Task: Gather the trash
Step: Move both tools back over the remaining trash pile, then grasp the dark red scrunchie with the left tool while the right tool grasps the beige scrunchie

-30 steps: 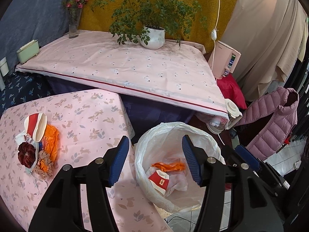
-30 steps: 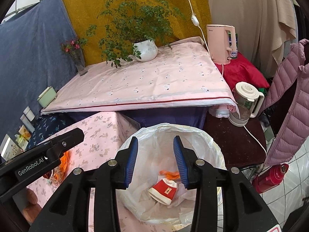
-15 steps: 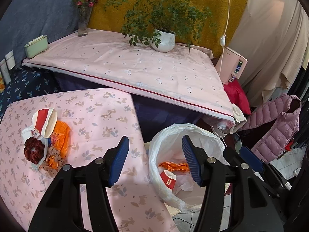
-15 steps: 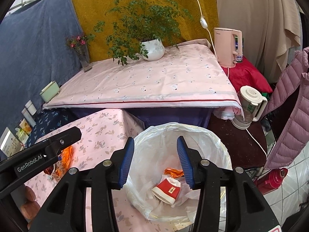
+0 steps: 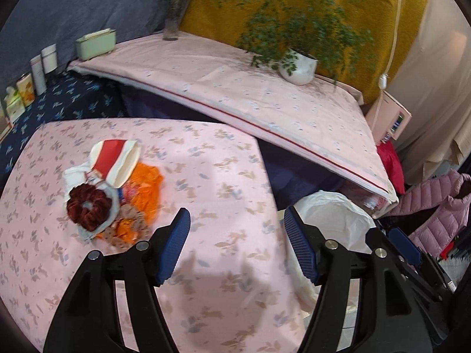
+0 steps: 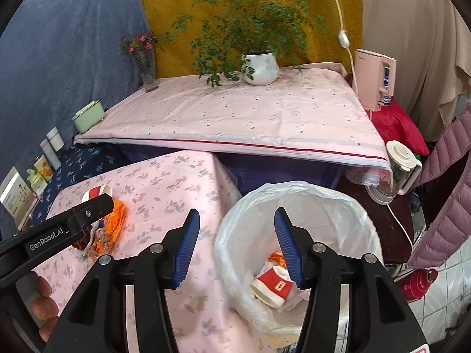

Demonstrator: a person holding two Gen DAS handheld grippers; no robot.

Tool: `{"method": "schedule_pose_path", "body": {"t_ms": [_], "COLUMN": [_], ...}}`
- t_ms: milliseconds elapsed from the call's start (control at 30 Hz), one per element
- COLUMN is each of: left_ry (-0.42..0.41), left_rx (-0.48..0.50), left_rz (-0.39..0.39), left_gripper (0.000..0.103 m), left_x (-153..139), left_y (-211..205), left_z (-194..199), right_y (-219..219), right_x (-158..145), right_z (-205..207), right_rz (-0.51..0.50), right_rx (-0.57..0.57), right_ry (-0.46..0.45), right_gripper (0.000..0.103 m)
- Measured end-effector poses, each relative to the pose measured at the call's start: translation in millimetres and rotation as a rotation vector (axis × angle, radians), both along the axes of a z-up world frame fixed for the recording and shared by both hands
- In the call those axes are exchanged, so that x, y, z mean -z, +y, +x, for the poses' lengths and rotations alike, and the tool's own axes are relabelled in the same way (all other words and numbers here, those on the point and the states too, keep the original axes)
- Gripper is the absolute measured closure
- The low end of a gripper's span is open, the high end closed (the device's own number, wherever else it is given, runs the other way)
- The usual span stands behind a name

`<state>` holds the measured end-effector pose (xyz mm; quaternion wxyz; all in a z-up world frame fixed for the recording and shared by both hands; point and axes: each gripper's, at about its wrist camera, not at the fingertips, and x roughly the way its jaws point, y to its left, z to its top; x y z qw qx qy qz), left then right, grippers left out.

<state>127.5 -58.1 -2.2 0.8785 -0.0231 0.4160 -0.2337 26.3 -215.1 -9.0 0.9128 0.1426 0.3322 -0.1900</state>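
Your left claw (image 5: 237,247) is empty and its jaws are opening; it hangs over bare cloth on the counter (image 5: 206,264), short of the trash. Your right claw (image 6: 235,247) is also empty, jaws opening, straddling the counter edge and the bin (image 6: 294,188), which stands just beside the counter.

In the bin lie a red-and-white cup (image 6: 272,286) and an orange scrap (image 6: 276,257), so part of the job is judged done.

The remaining pile (image 5: 112,194) sits on the counter, ahead and left of the left claw:
- Scrunchie (image 5: 88,207), dark red. Soft and springy, light. Take it across the ring; it may not be trash, so check.
- Orange wrapper (image 5: 147,188). Thin film, likely slippery and crackly. Pinch a raised fold, not the flat sheet.
- White tissue (image 5: 75,175). Limp and very light; it will likely drag whatever rests on it.
- Flattened cup (image 5: 116,161), red and white, at the far edge, overlapping the rest. Light paper, stiff only along the rim. Grip across the rim edge.

The items overlap and touch, so expect one lift to disturb its neighbours. Nothing here looks fragile or heavy.
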Motion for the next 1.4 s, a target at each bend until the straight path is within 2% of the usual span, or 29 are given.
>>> {"method": "schedule_pose_path", "body": {"t_ms": [333,433,667,900,1133,1233,1333,1400], "left_ry": [0.052,0.063,0.117,0.178,0.217,0.237,0.262,0.277], "left_rx": [-0.158,-0.208,-0.297,-0.328,-0.323,-0.307,-0.284,-0.271], "left_rz": [0.011,0.033,0.064,0.060,0.047,0.043,0.035,0.029], "left_gripper": [0.038,0.034,0.034,0.034,0.034,0.039,0.051,0.063], "left_x": [27.1,36.9,62.9,85.0,97.8,104.6,112.2,116.5], "left_y": [82.7,108.4,161.1,181.5,180.3,176.2,171.1,168.2], "left_z": [28.7,36.6,55.5,74.3,98.4,107.4,114.4,116.8], "right_y": [64.0,85.2,128.6,165.2,182.0,184.1,185.1,184.8], "right_x": [15.4,24.3,49.4,75.8,97.2,102.9,109.7,114.6], "right_z": [37.6,49.6,78.7,109.0,137.4,146.7,155.1,158.6], "right_rz": [-0.013,-0.014,-0.006,0.003,0.016,0.021,0.035,0.046], "right_rx": [-0.129,-0.172,-0.258,-0.326,-0.356,-0.358,-0.368,-0.370], "right_ry": [0.049,0.071,0.129,0.181,0.227,0.239,0.256,0.268], "right_gripper": [0.051,0.051,0.051,0.051,0.053,0.055,0.066,0.071]}}
